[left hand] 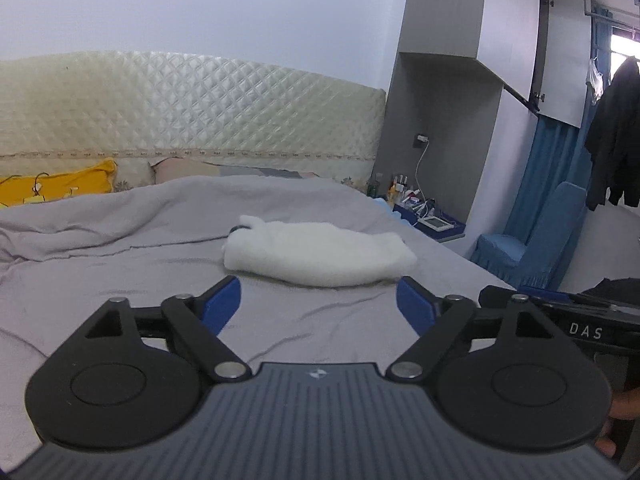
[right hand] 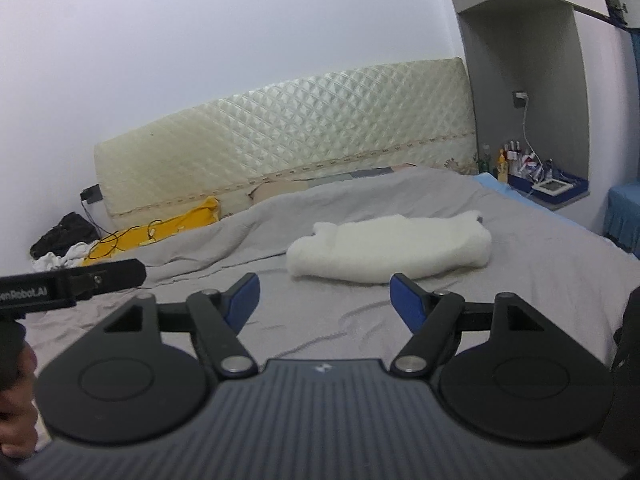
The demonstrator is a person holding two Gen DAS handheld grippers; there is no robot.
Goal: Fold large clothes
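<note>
While both tools hang empty over the bed, the scene reads as follows, view by view.

Left wrist view, gripper: the left gripper (left hand: 318, 300) has its blue pads spread wide, nothing between them.
Left wrist view, garment: the white fleece garment (left hand: 320, 254) lies as a folded bundle on the grey bedsheet (left hand: 120, 280), at twelve o'clock just beyond the fingertips, apart from them.
Left wrist view, neighbour: the other tool's black body shows at three o'clock.

Right wrist view, gripper: the right gripper (right hand: 324, 300) also stands parted and holds nothing.
Right wrist view, garment: the same bundle (right hand: 392, 246) sits at about one o'clock, near but untouched; a yellow pillow (right hand: 160, 232) lies at ten o'clock by the headboard.

Step in hand: judging by the compact bundle, the folding looks done or nearly so, both tools clear of it.
Next move: if another fold is wanted, each gripper needs to reach forward and pinch an end of the bundle.
</note>
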